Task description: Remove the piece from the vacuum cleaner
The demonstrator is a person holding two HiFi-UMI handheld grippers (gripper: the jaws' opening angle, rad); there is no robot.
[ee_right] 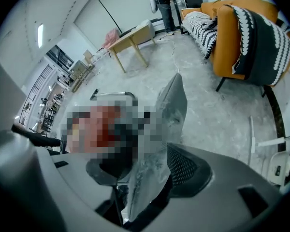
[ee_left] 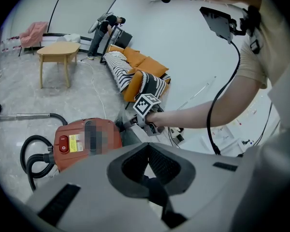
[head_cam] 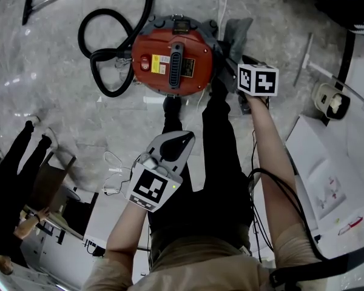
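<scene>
Underfoot, pale marbled floor [head_cam: 54,108] carries the red vacuum cleaner [head_cam: 173,56], its black hose [head_cam: 100,56] looped at one side. The right gripper [ee_right: 145,175] gapes wide, with a grey piece [ee_right: 171,105] standing between its spread jaws, just beside the cleaner. The left gripper [head_cam: 181,141] hangs closed and empty. An orange sofa [ee_right: 241,42] and a wooden table [ee_left: 58,52] stand farther off.

The vacuum cleaner [head_cam: 173,62] is red-orange with a black hose [head_cam: 96,56]; the piece [ee_right: 170,111] is dusty grey. The orange sofa [ee_right: 229,42] carries a black-and-white patterned throw [ee_right: 268,37].
</scene>
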